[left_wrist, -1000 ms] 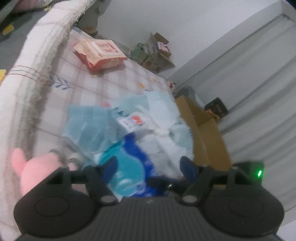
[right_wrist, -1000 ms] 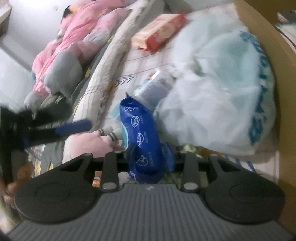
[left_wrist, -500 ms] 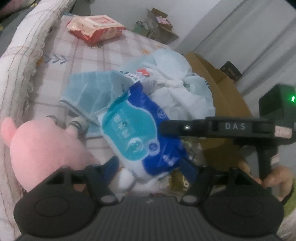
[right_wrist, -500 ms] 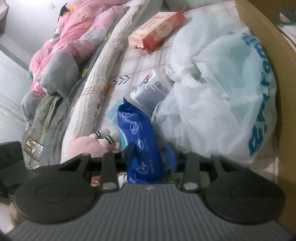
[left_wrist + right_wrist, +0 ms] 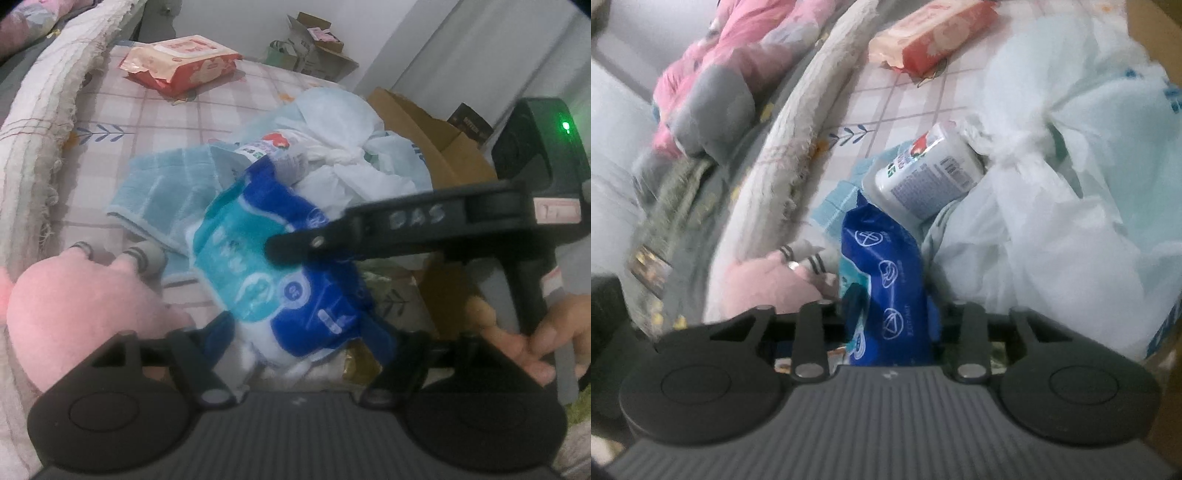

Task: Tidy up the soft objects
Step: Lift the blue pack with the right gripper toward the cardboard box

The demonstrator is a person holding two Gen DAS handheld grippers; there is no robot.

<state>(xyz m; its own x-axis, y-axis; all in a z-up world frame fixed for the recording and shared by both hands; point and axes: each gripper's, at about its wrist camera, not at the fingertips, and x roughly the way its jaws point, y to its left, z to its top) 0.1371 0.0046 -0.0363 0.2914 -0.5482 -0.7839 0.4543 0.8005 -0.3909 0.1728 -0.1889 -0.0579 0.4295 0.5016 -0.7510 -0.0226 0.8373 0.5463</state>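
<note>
1. Gripping the blue pack (image 5: pixel 886 291) from its end, the right gripper (image 5: pixel 892 310) has its narrow jaws closing on it, likely to lift it off the bed (image 5: pixel 155 107).
2. The left gripper (image 5: pixel 306 332) brackets the same pack with wide jaws that are opening; whether its pads touch is unclear.
3. The pack lies between the pink plush toy (image 5: pixel 85 306) and the white bag (image 5: pixel 1052 229), over a blue towel (image 5: pixel 166 195).

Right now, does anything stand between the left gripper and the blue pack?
Nothing visible: the blue pack lies inside the open left gripper. The right gripper is closing its jaws on it; the pink plush sits aside.
</note>
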